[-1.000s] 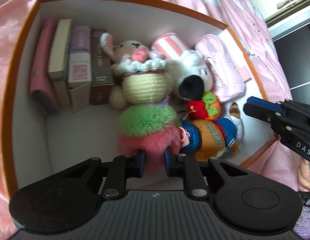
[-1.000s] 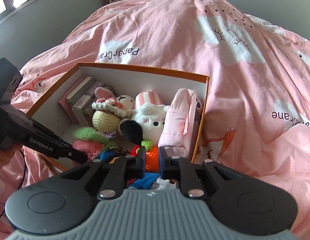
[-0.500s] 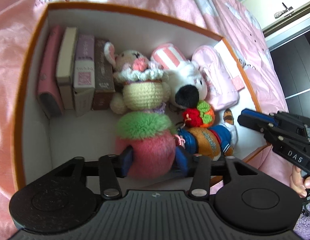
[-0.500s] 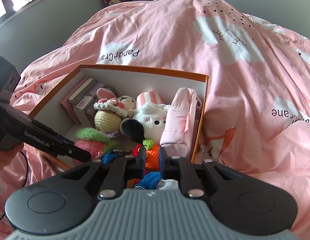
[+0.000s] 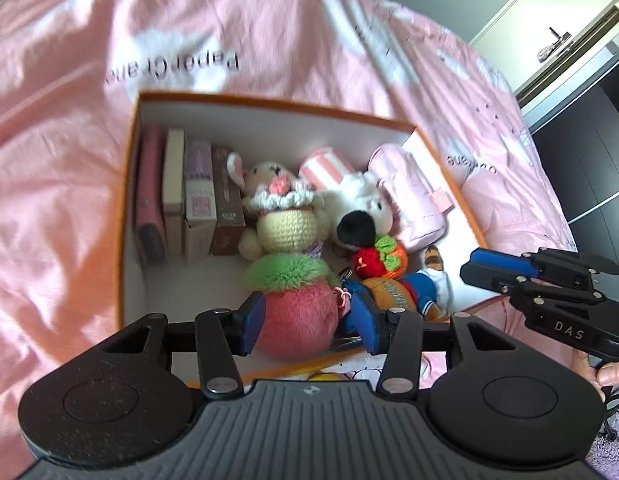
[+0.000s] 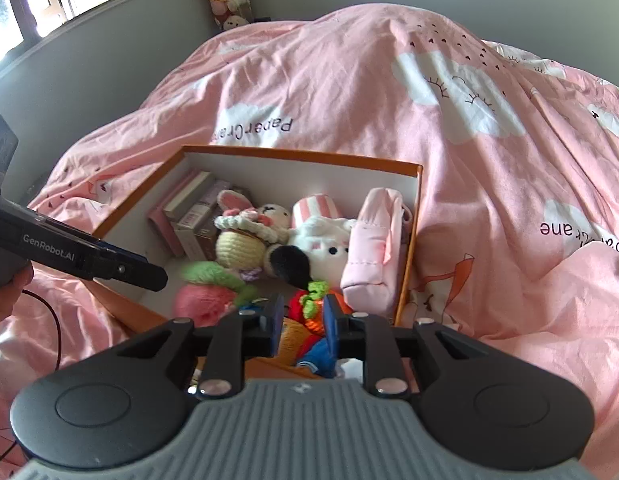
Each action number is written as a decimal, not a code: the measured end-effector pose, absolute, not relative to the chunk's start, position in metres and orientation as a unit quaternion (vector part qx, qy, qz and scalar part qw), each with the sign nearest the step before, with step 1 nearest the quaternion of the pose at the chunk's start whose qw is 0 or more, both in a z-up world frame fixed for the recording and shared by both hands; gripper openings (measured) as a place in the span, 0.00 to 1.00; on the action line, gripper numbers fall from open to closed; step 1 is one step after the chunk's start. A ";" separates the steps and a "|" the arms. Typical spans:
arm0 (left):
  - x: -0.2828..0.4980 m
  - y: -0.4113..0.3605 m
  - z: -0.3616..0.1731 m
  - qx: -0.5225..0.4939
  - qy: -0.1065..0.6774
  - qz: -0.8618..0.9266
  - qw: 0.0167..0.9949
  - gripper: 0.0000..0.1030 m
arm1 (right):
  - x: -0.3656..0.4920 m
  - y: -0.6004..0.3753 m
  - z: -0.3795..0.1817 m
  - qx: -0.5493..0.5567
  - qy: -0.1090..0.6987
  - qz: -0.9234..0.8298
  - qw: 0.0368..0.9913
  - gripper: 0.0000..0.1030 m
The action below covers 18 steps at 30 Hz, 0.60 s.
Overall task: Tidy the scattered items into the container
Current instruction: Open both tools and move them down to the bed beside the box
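Two grippers hang over the orange-rimmed box (image 6: 409, 264) that sits on the bed's pink duvet (image 6: 489, 200). We see our left gripper (image 5: 307, 322) with its jaws spread wide, the blue pads standing on either side of the pink fluffy ball (image 5: 295, 318) with a green tuft, which lies on the box floor at the near edge; in the right wrist view the pads clear it, so nothing is gripped. Our right gripper (image 6: 299, 328) has narrow jaws that are opening, and between them in the view lie the small red and orange knitted toy (image 6: 309, 308) and the orange doll in blue (image 6: 305, 344), both resting in the box; we cannot tell whether the pads touch them. Further in, four books (image 5: 191, 200) stand along the left wall, then the crocheted rabbit (image 5: 281, 216), the white plush with a black nose (image 5: 361, 216) and a pink pouch (image 5: 413, 200) against the right wall.
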State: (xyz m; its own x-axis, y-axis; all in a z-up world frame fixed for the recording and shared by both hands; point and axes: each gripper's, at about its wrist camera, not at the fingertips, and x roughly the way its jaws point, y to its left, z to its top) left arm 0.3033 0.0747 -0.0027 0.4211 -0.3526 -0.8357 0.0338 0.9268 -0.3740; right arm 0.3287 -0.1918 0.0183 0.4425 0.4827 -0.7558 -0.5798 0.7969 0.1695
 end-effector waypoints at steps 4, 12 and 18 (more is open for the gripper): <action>0.279 0.078 0.019 -0.134 0.502 -0.114 0.847 0.54 | 0.310 -0.193 0.028 -0.040 0.411 0.326 0.851 0.29; 0.223 0.080 0.029 -0.091 0.506 -0.120 0.849 0.54 | 0.265 -0.194 0.027 -0.013 0.398 0.334 0.854 0.34; 0.186 0.071 0.003 -0.041 0.570 -0.139 0.809 0.54 | 0.237 -0.197 -0.003 0.009 0.430 0.318 0.845 0.34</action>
State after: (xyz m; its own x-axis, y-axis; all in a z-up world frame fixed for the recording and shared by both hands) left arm 0.1857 0.0710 0.0028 0.3119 -0.2716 -0.9104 0.1793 0.9579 -0.2243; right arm 0.2374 -0.1965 -0.0027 0.4283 0.5445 -0.7211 -0.5299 0.7978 0.2877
